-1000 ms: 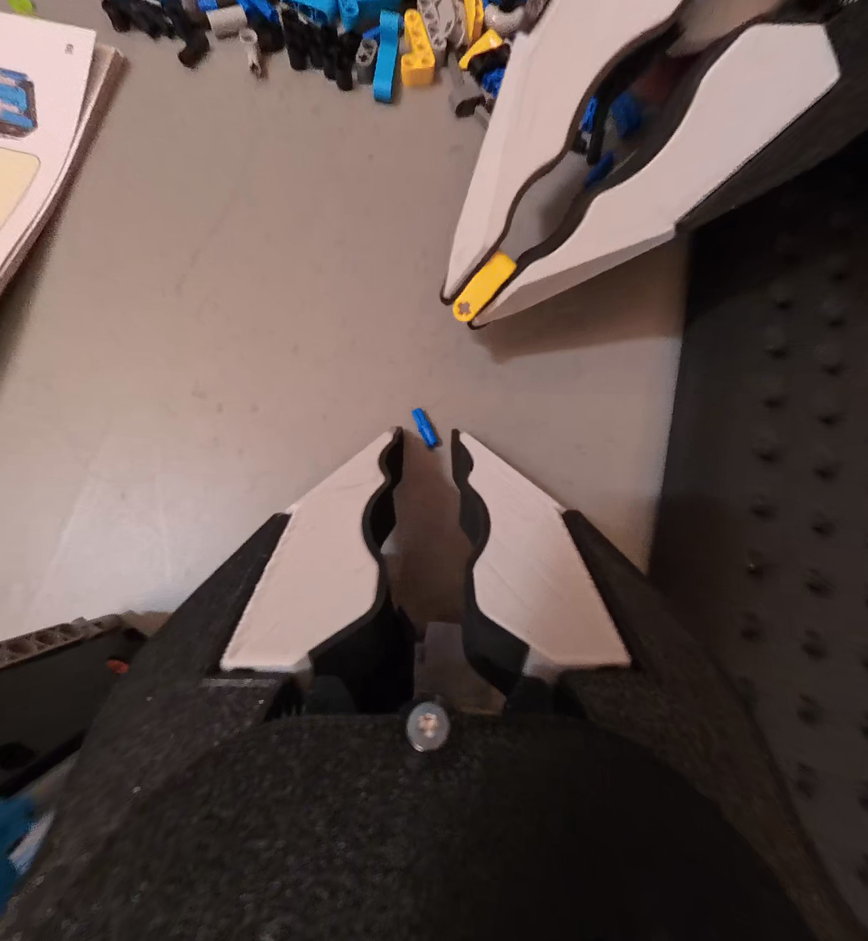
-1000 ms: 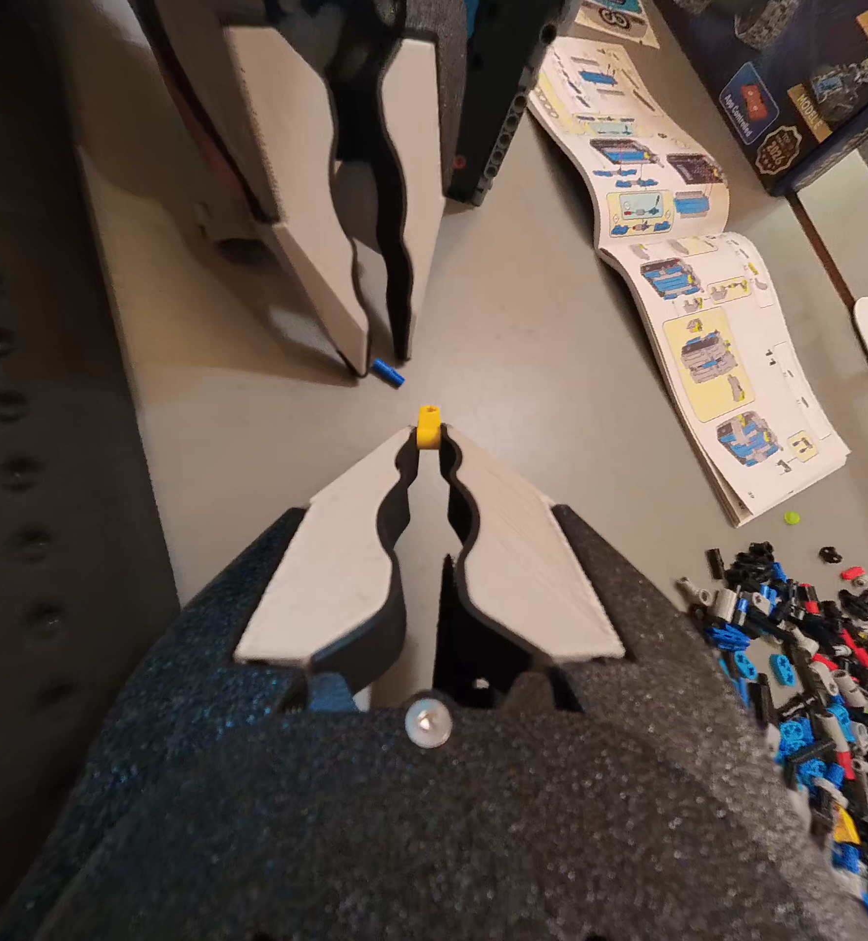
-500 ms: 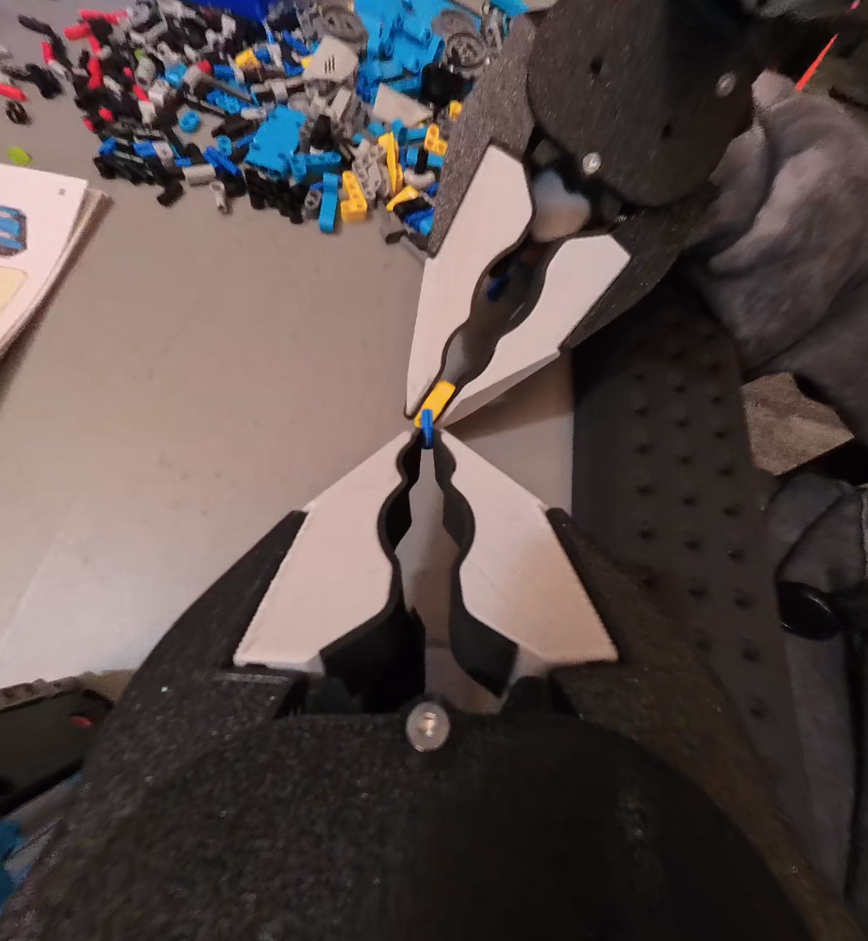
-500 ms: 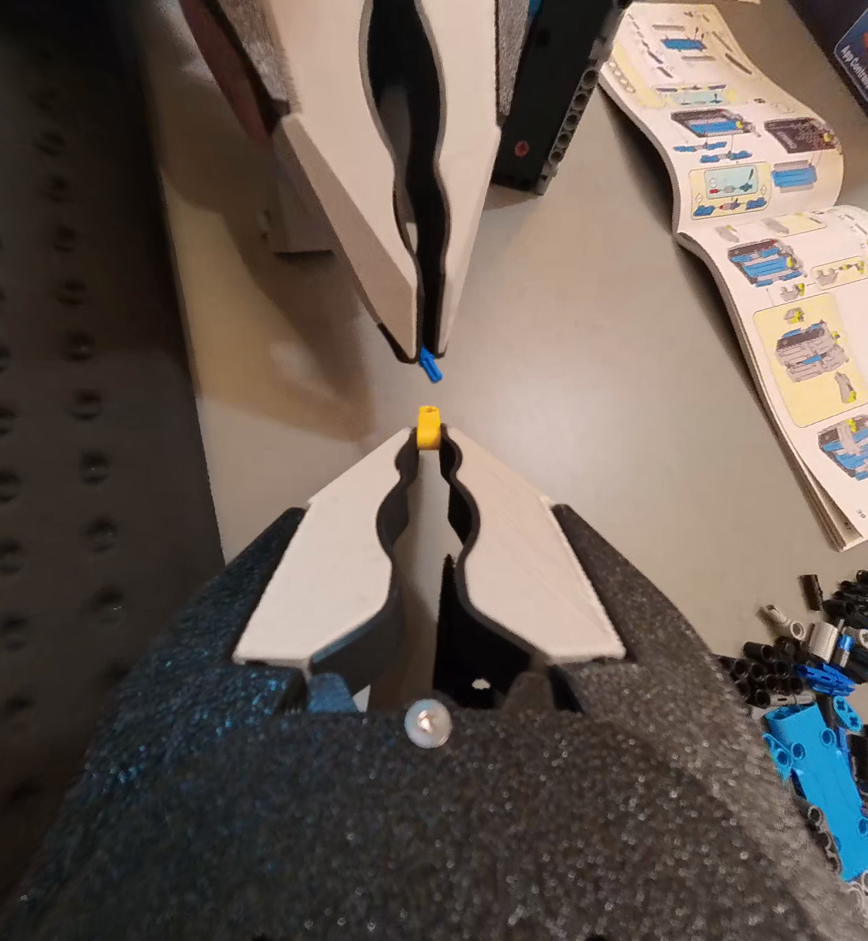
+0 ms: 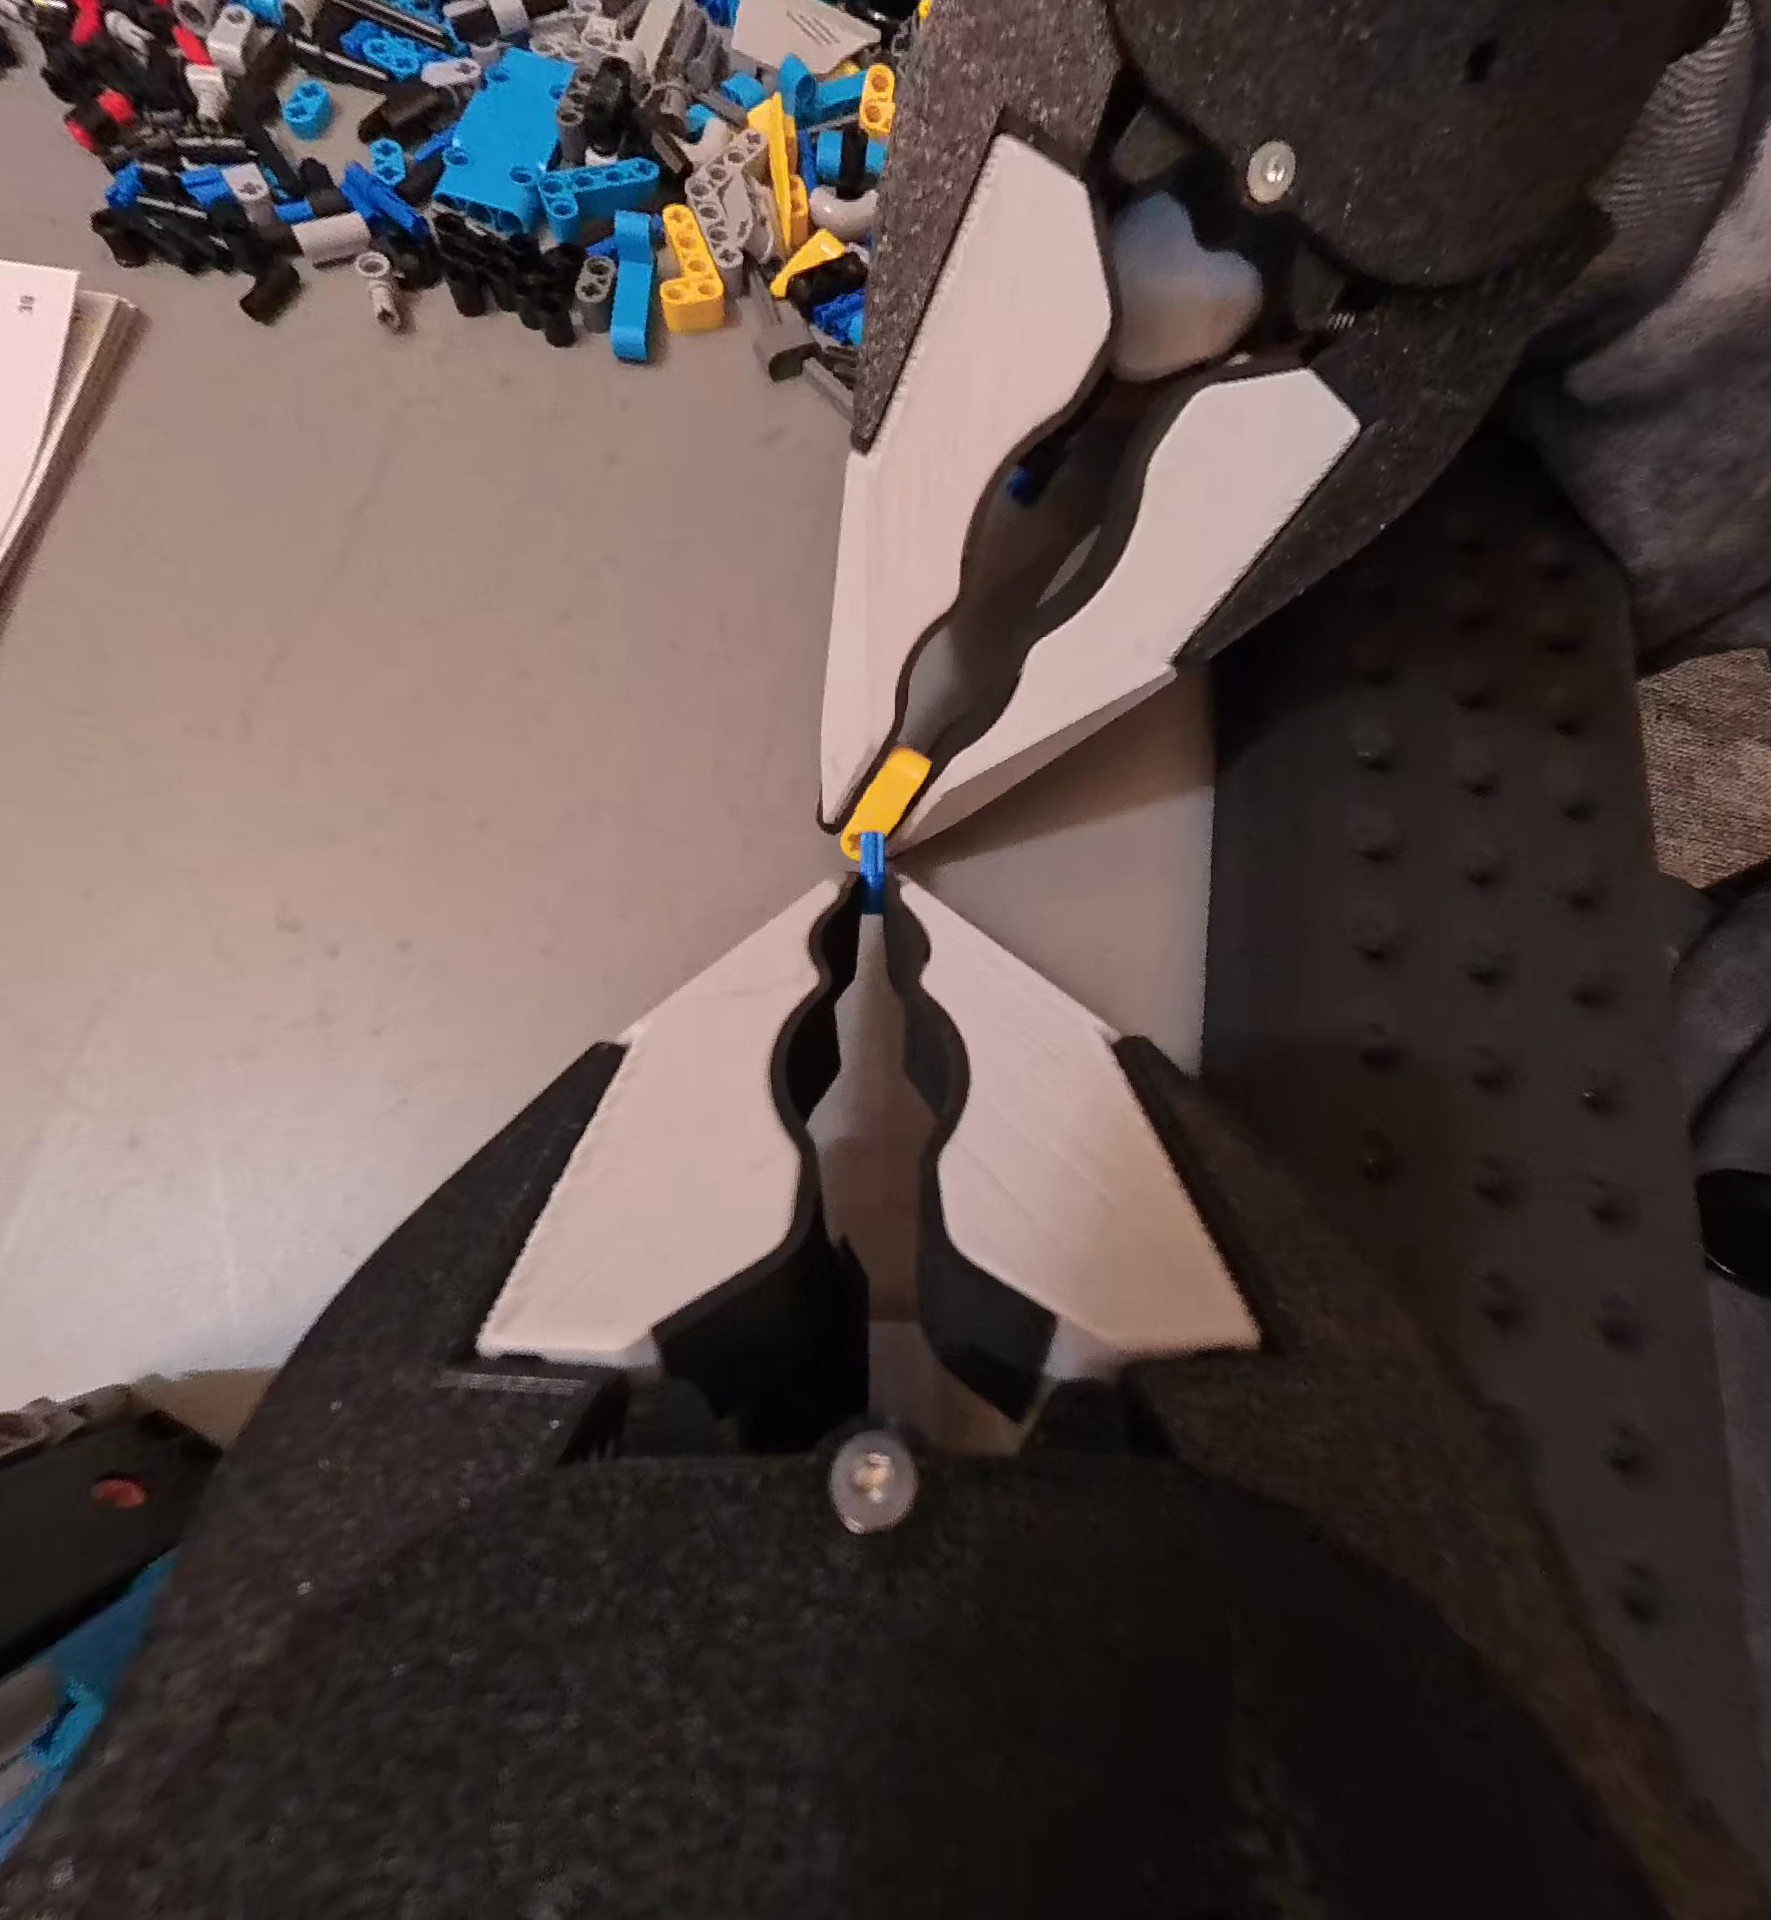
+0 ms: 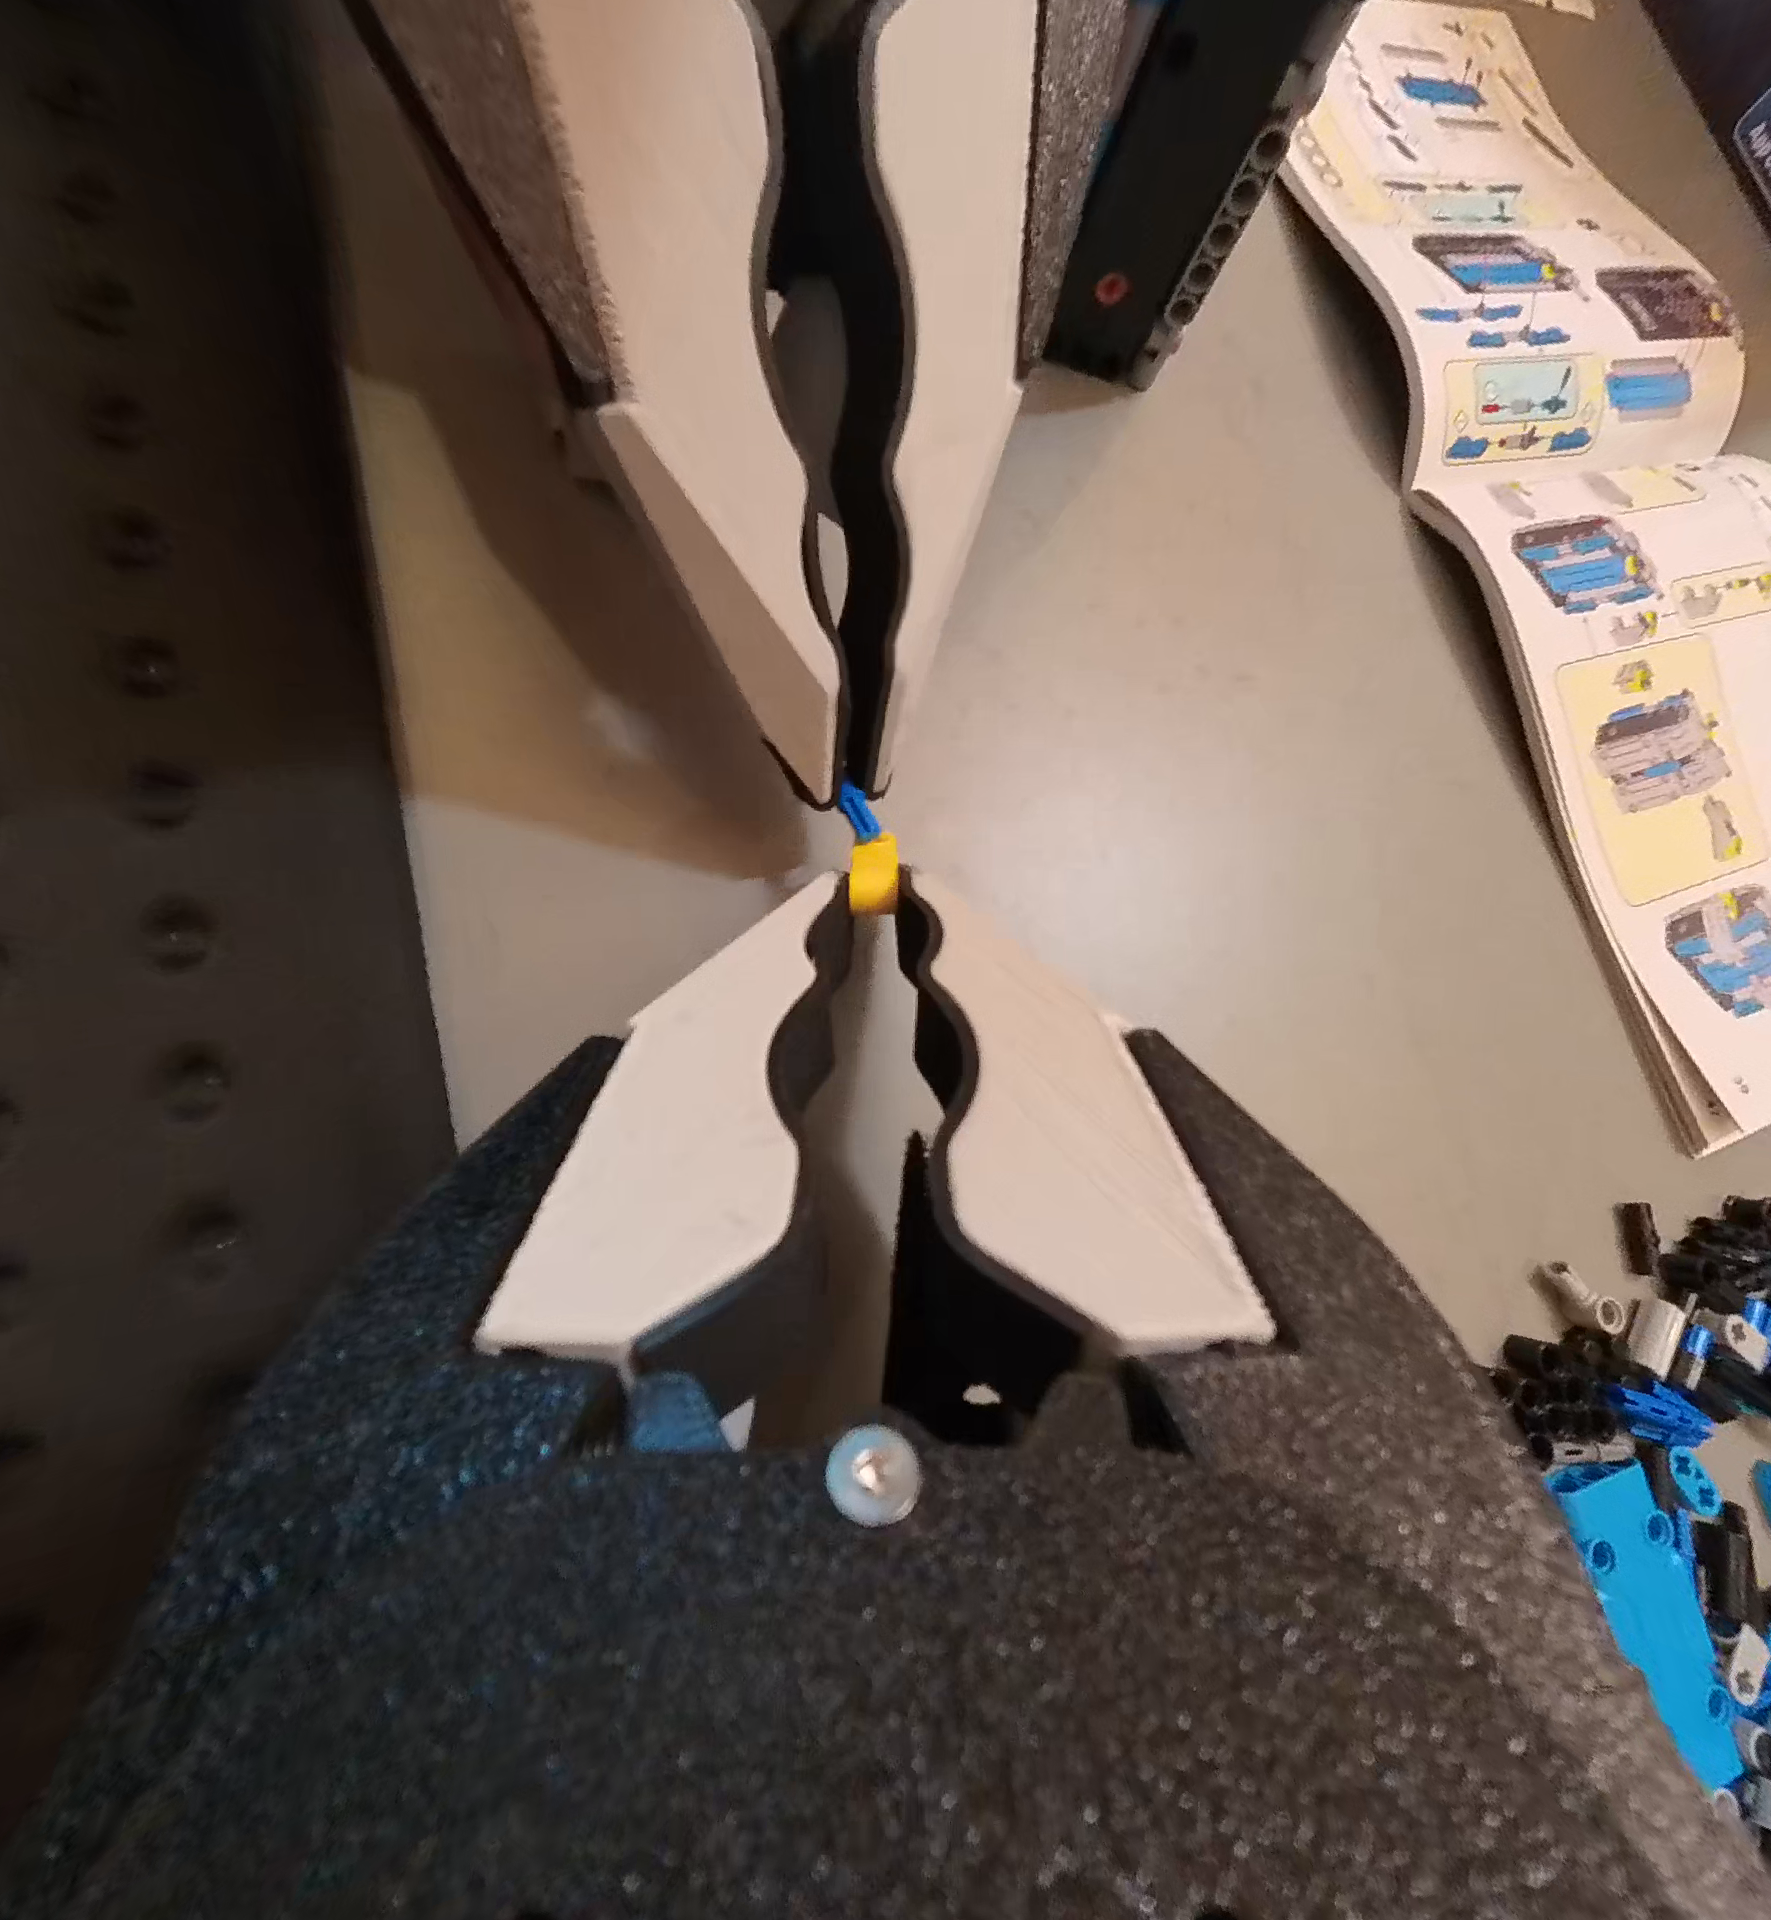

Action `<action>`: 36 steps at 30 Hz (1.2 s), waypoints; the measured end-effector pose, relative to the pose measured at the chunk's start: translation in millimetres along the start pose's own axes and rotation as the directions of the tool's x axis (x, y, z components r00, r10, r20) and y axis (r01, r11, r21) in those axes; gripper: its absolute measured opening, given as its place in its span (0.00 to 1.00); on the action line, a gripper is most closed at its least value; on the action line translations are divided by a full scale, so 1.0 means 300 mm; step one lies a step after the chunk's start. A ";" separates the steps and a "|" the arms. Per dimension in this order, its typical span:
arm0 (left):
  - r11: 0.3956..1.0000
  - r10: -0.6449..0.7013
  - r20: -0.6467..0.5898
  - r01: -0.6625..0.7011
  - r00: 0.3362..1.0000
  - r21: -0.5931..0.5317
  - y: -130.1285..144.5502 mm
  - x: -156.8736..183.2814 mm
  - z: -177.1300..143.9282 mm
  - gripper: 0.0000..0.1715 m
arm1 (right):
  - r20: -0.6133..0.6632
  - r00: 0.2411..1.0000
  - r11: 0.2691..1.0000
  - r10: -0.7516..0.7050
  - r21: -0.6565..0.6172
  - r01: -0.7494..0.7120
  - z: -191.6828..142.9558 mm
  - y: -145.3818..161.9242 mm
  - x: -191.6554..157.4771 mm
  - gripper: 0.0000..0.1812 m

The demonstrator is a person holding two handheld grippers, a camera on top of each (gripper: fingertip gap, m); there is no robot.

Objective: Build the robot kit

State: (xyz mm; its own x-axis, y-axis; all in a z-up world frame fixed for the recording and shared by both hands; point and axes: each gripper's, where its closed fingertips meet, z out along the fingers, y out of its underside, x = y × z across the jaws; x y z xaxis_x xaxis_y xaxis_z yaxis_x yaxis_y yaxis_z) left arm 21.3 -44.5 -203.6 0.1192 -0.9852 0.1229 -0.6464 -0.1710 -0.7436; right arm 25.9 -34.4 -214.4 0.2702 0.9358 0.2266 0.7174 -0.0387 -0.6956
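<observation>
A second ago the tiny blue pin (image 5: 870, 878) lay loose on the grey table (image 5: 445, 727), in front of the left gripper (image 5: 868, 891), whose tips were apart. Now the left gripper has closed its two tips tight on the pin and lifted it up. The right gripper (image 6: 873, 896) was already pinching the small yellow piece (image 6: 873, 881) and still pinches it the same way. The two grippers have come together, tip to tip, so the blue pin now touches the end of the yellow piece. It looks like the pin is starting to go into the hole, but how deep it sits is too small to tell. Both pieces are up in the air above the table, near its right edge in the left wrist view, where a dark bumpy mat (image 5: 1483, 1039) begins. The open table to the left is bare and gives room to move. Far away lies the big pile of loose building pieces (image 5: 548, 208). The open instruction booklet (image 6: 1639, 623) is off to the side, well apart from the tips. A black block (image 6: 1161, 208) stands behind the left gripper.
</observation>
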 end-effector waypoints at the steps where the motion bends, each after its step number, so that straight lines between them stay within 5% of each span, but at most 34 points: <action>1: 1.000 0.001 -0.009 -0.001 1.000 -0.002 0.000 0.005 0.000 0.02 | -0.004 1.000 1.000 -0.006 0.001 0.006 -0.001 -0.001 0.000 0.03; 10: 1.000 -0.020 -0.026 0.019 0.999 -0.020 0.016 0.004 0.005 0.02 | -0.016 0.999 0.995 -0.048 0.085 0.049 -0.018 -0.049 -0.010 0.04; 16: 0.999 -0.005 -0.018 0.005 1.000 -0.035 0.023 0.004 0.010 0.02 | 0.033 0.999 0.999 -0.006 0.050 0.004 -0.010 -0.028 -0.019 0.04; 19: 1.000 -0.001 -0.015 0.001 1.000 0.021 -0.010 -0.006 -0.018 0.02 | 0.098 0.991 0.985 0.091 0.137 -0.104 -0.047 -0.072 -0.013 0.04; 22: 0.977 0.092 -0.044 -0.082 0.995 0.195 -0.112 0.027 -0.099 0.02 | 0.235 0.948 0.910 0.215 0.304 -0.282 -0.131 -0.154 0.003 0.04; 26: 0.917 0.231 0.087 -0.247 0.969 0.314 -0.198 0.046 -0.186 0.02 | 0.352 0.898 0.824 0.264 0.403 -0.400 -0.198 -0.207 0.016 0.04; 32: 0.855 0.415 0.232 -0.465 0.879 0.229 -0.184 0.058 -0.189 0.02 | 0.388 0.883 0.795 0.264 0.431 -0.427 -0.213 -0.228 0.016 0.04; 36: 0.858 0.419 0.229 -0.466 0.879 0.217 -0.178 0.060 -0.179 0.02 | 0.360 0.902 0.831 0.240 0.405 -0.382 -0.189 -0.217 -0.001 0.04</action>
State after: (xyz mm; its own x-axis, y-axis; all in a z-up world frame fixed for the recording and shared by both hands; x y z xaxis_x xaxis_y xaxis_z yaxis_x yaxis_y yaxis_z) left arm 17.6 -53.5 -126.3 0.0069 -0.9351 -0.3542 -0.4466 0.3141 -0.8378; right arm 15.6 -52.0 -130.6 0.1847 0.9606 -0.2075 0.2325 -0.2478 -0.9405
